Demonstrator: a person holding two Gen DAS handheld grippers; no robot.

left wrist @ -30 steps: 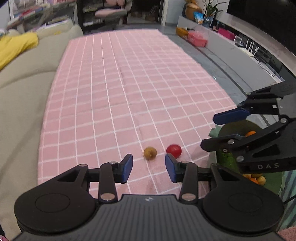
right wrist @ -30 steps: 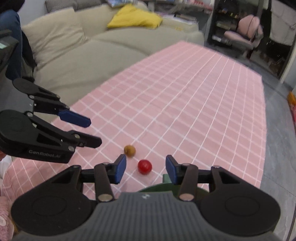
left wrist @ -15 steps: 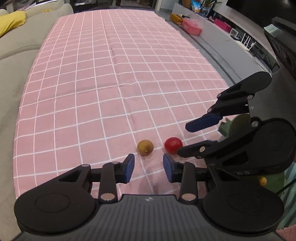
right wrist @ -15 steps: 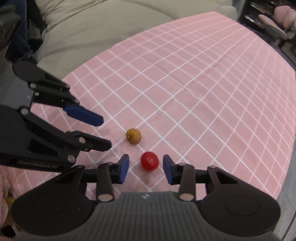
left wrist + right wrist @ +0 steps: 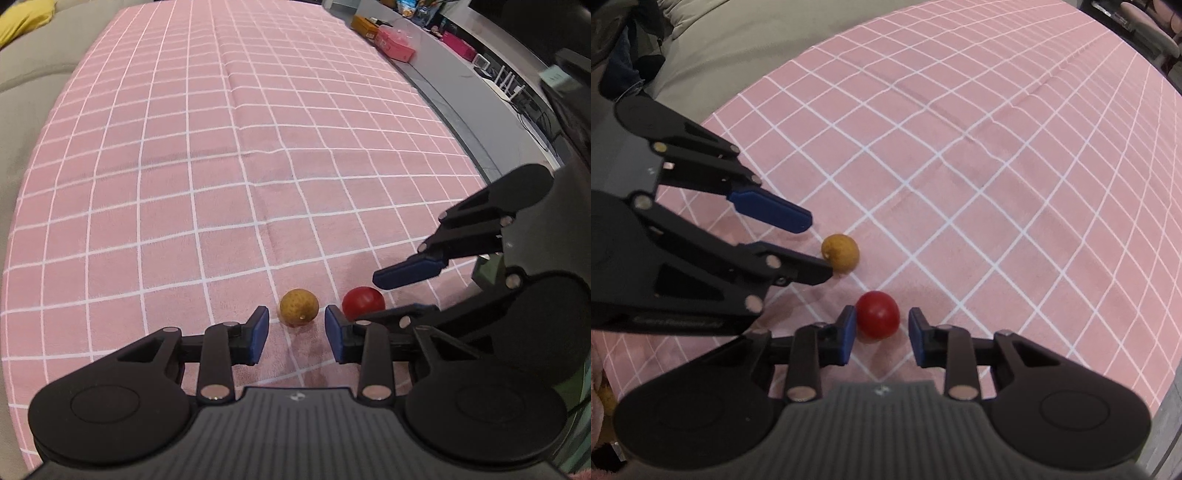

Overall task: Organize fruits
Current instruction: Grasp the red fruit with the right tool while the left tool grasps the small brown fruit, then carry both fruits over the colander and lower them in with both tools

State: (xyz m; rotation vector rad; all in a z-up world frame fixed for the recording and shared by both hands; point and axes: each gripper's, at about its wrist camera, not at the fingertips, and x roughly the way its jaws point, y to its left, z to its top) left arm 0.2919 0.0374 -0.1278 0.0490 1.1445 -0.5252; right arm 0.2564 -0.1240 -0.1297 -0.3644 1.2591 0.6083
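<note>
Both your grippers, left and right, stand unclenched, closing on russet fruit and red fruit near the cloth's edge.

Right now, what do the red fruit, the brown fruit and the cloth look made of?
Red fruit: smooth, slightly glossy skin with a soft highlight; real or plastic, can't tell. Brown fruit: matte, speckled, rough-looking rind. Cloth: pink with a white grid, soft and napped, probably fleece or flannel; it creases and looks fuzzy.
</note>
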